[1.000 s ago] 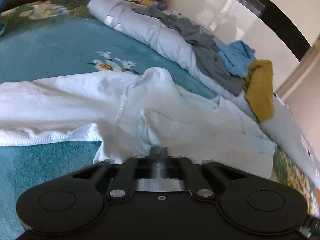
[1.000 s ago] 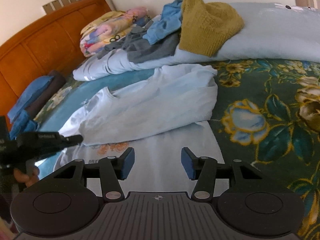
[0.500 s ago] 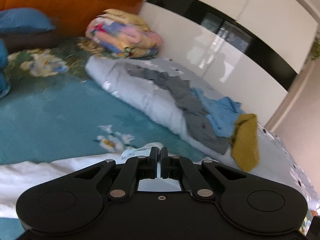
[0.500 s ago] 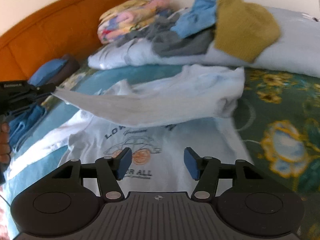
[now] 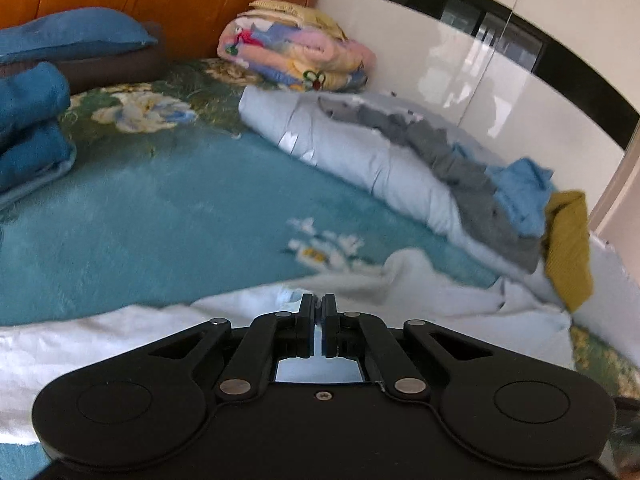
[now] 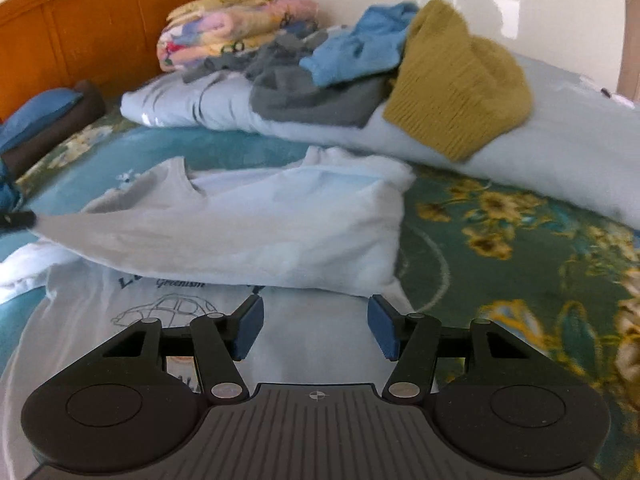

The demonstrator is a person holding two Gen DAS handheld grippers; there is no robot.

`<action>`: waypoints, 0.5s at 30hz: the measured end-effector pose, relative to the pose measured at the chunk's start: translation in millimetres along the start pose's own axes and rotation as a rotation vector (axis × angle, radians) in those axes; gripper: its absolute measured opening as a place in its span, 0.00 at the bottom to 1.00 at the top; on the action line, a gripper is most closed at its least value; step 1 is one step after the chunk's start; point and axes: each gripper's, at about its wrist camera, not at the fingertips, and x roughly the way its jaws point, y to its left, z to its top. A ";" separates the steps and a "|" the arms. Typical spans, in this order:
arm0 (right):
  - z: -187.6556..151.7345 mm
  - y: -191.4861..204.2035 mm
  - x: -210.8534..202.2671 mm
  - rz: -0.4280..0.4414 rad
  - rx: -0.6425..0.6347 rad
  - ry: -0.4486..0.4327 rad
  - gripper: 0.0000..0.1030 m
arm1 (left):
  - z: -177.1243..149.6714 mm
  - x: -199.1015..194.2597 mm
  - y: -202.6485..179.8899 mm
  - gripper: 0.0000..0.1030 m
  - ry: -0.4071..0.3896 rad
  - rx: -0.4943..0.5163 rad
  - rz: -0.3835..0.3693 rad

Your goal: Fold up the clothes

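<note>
A white T-shirt [image 6: 256, 232] with a car print lies on the teal flowered bedspread [image 5: 160, 216]. One side of it is lifted and stretched out to the left as a taut flap. My left gripper [image 5: 318, 308] is shut on that flap's edge, with a sliver of white cloth between the pads. In the right wrist view its black tip [image 6: 16, 219] shows at the far left, holding the flap's corner. My right gripper [image 6: 316, 320] hovers open over the shirt's printed front, with nothing between its blue pads [image 6: 250, 326].
A rolled pale-blue duvet [image 6: 560, 160] runs along the white wardrobe wall, carrying a grey garment [image 6: 312, 96], a blue one [image 6: 360, 48] and a mustard knit [image 6: 456, 80]. A folded floral blanket [image 5: 296, 52], blue pillows [image 5: 36, 92] and the orange headboard [image 5: 180, 4] stand at the bed's head.
The left gripper has risen and pulled the shirt's edge out to the left, stretching the flap and baring the print. The right gripper's jaws stand slightly wider, and its view has shifted.
</note>
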 end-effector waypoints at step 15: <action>9.2 -3.9 26.4 -0.195 -0.212 0.027 0.22 | -5.9 -2.0 -0.5 0.01 -0.007 0.005 -0.020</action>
